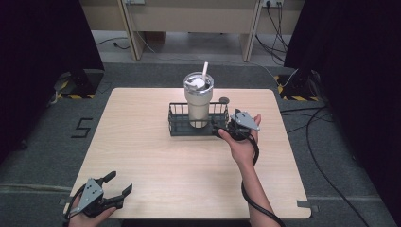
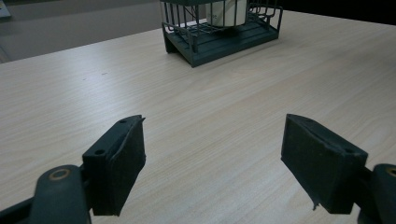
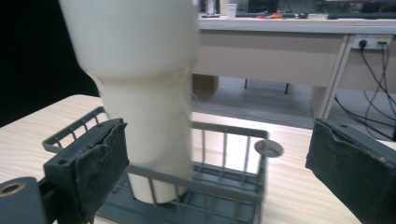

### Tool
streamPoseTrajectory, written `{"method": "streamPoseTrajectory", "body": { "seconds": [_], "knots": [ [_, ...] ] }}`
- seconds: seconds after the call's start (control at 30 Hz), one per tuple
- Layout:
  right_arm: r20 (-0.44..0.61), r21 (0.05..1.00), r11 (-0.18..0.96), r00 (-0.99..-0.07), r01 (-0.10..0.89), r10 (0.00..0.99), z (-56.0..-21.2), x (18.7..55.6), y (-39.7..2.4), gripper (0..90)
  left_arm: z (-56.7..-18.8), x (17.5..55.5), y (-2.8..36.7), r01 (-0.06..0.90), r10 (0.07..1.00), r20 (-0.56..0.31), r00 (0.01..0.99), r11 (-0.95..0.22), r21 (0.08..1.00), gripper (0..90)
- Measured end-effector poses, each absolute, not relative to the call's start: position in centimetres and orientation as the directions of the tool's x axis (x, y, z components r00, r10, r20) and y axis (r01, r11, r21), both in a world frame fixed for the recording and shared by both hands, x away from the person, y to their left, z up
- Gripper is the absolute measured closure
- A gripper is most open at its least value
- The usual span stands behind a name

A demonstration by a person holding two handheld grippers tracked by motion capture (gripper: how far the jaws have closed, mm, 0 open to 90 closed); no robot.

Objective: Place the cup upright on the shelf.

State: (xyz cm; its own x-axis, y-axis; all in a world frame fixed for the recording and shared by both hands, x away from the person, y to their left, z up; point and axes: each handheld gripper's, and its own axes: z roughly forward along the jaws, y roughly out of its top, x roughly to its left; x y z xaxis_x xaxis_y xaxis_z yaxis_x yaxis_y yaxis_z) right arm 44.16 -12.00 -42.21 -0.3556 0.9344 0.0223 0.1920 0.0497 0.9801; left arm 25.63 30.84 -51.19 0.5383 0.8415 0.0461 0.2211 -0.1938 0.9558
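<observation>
Here right gripper (image 1: 226,126) at basket (image 1: 176,124), jaws spread; left gripper (image 1: 119,185) low, jaws spread.

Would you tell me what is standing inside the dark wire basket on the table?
A cream tumbler with a lid and white straw stands upright inside the basket. Its base is partly screened by the basket's bars, and the lid hides whatever it contains.
</observation>
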Motion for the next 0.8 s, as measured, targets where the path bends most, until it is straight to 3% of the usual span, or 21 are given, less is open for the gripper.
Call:
{"method": "streamPoseTrajectory", "body": {
  "seconds": [0.8],
  "knots": [
    [0.04,0.978,0.014,-0.252,0.207,0.967,-42.8,40.8,-17.9,7.7,-51.2,25.6,30.8,0.221,0.845,0.05,0.533,-0.196,0.955,20.9]
  ]
}}
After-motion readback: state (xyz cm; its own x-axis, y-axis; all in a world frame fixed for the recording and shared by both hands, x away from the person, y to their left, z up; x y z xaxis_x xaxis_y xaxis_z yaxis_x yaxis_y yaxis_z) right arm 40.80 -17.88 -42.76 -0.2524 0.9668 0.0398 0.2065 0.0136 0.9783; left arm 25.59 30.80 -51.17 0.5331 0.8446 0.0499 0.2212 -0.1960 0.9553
